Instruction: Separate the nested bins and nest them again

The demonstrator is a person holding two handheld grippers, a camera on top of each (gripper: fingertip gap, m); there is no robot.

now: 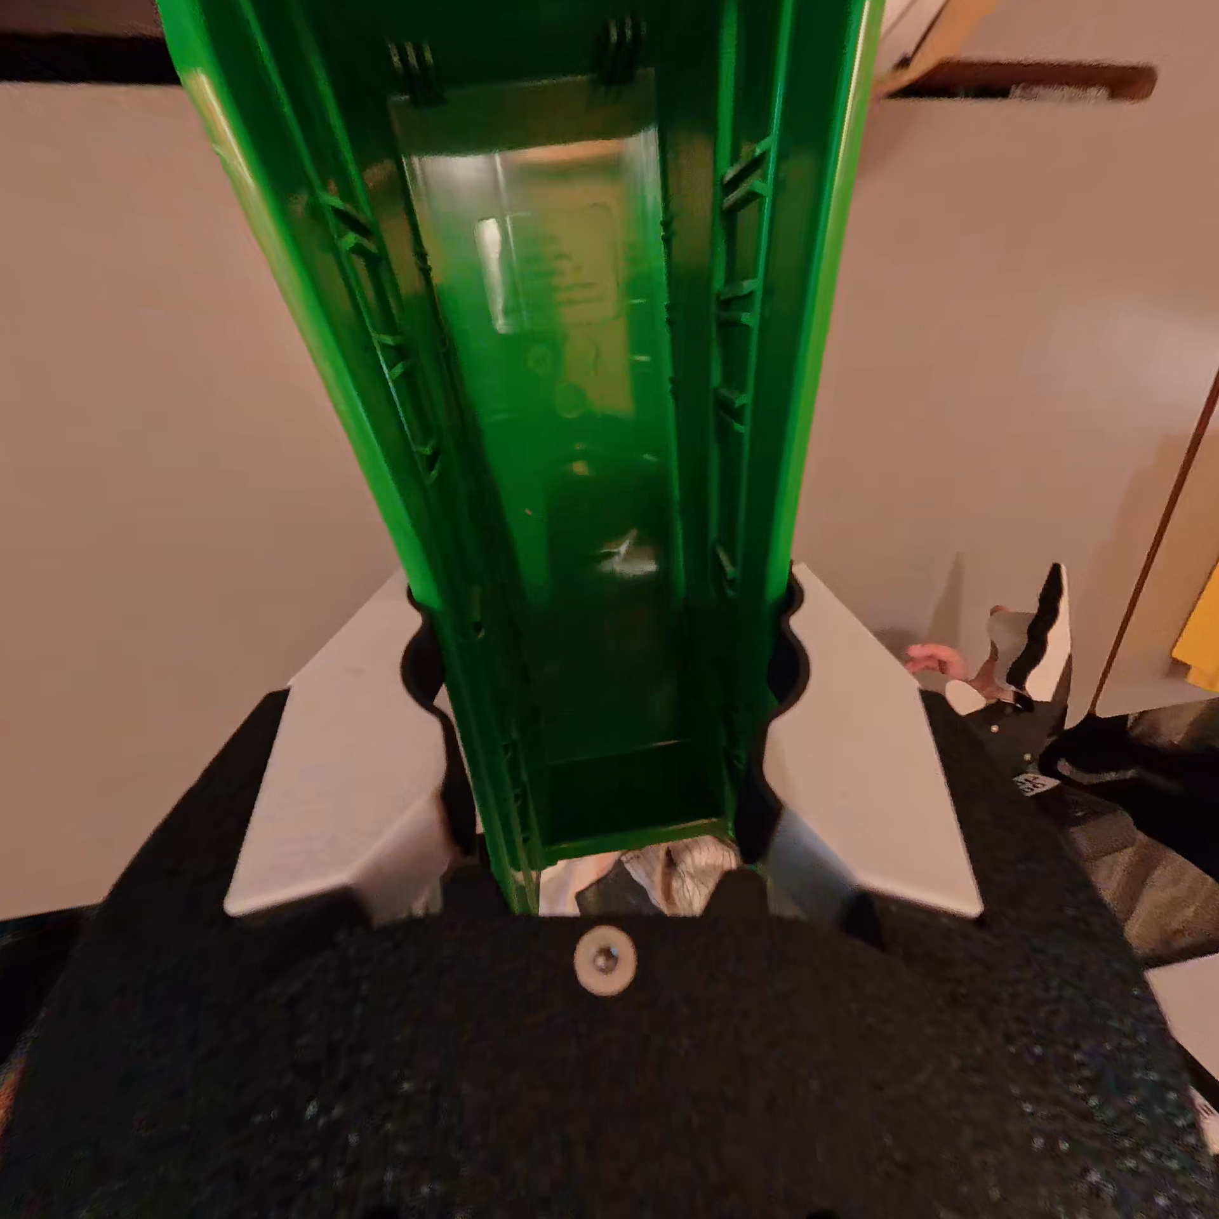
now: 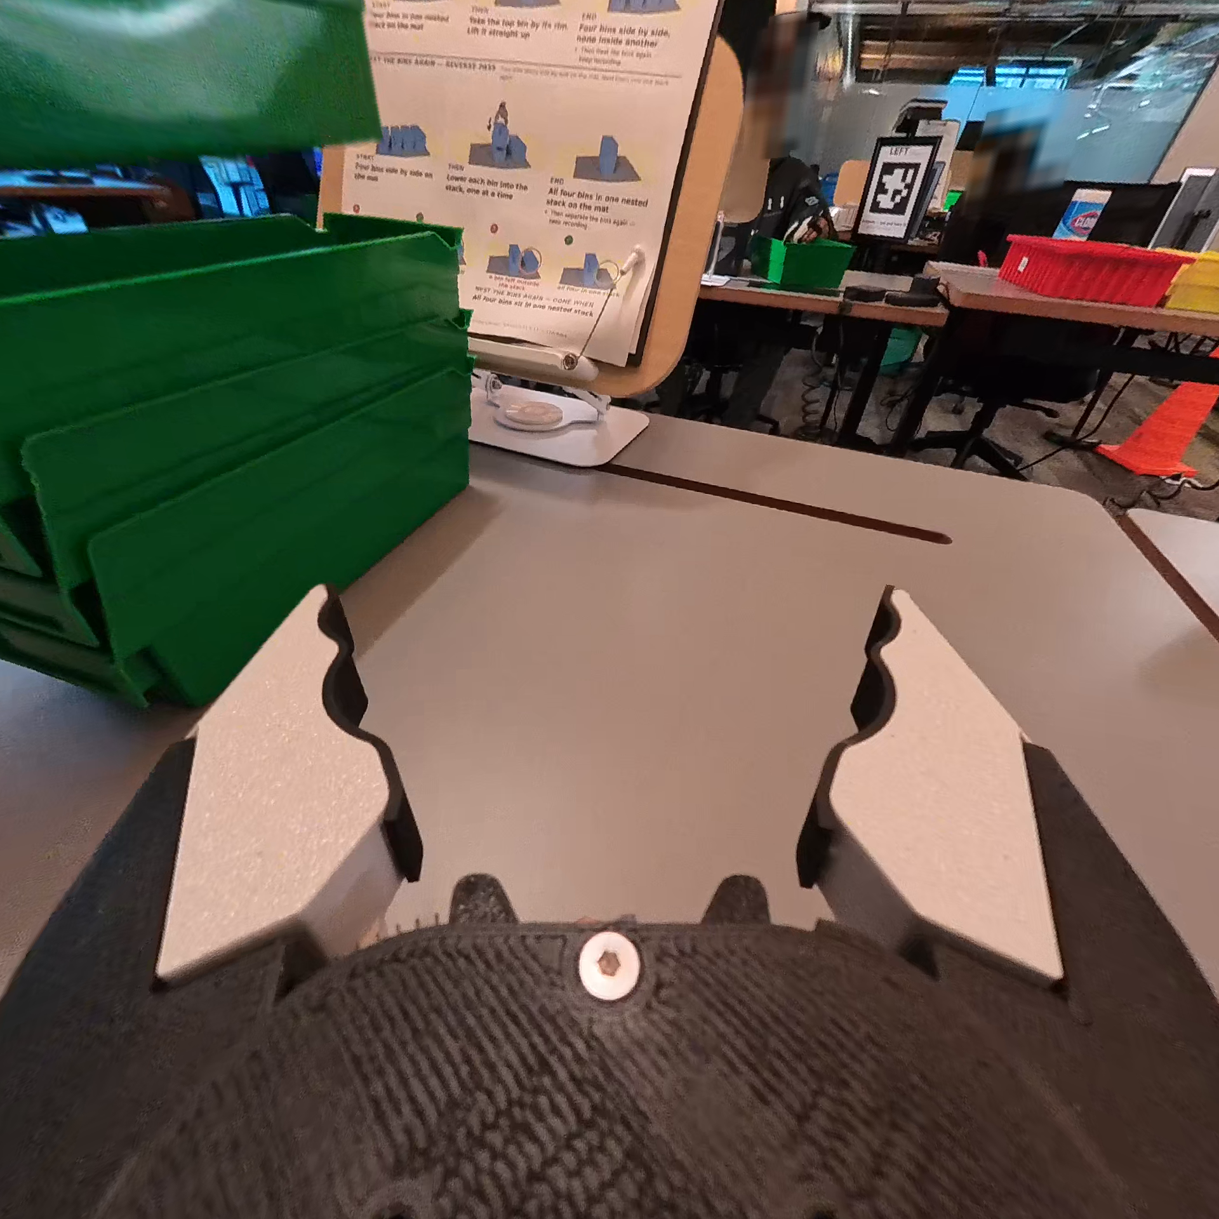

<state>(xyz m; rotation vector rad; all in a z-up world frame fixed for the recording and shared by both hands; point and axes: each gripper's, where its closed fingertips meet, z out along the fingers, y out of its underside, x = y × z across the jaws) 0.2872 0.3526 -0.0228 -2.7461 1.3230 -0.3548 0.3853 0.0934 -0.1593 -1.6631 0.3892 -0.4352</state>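
Note:
My left gripper is shut on a long green bin, its fingers clamped on the two long side walls. The left wrist view looks into the bin, which is held in the air over the grey table. In the right wrist view the same bin shows blurred at the top left, above a stack of nested green bins that stands on the table at the left. My right gripper is open and empty, low over the table to the right of the stack. It also shows in the left wrist view.
An instruction sheet on a stand is behind the stack. A dark seam crosses the tabletop. Farther tables carry a green bin, a red bin and a yellow one. An orange cone is on the floor.

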